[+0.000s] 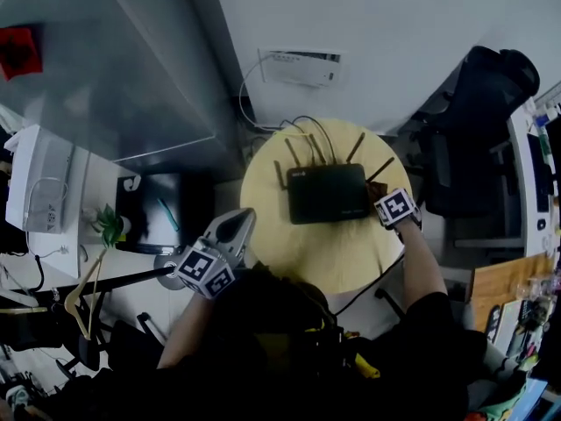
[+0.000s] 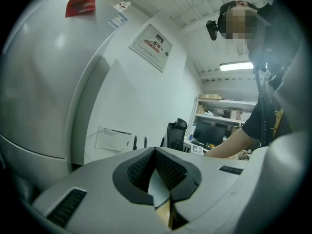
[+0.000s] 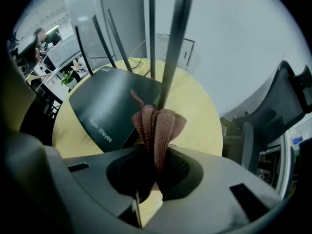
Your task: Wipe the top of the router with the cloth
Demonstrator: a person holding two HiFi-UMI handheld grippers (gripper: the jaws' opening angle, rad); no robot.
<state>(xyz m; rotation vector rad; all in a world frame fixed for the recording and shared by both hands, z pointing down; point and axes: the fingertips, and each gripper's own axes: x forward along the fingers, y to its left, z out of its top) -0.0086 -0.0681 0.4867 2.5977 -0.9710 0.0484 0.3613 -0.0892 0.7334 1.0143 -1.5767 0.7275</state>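
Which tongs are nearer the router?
Right. The right tongs, holding the cloth, sit just right of the router; the left tongs are farther left, by the table edge.

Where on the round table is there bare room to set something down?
Bare: the broad strip of table between the router and the person, and a narrower band left of the router. Crowded: the back, with antennas and cables, and the router's right side, where the right hand-held gripper holds the cloth.

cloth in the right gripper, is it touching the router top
Cannot tell. In the right gripper view the cloth, clamped in the right gripper, overlaps the router edge, showing neither contact nor gap.
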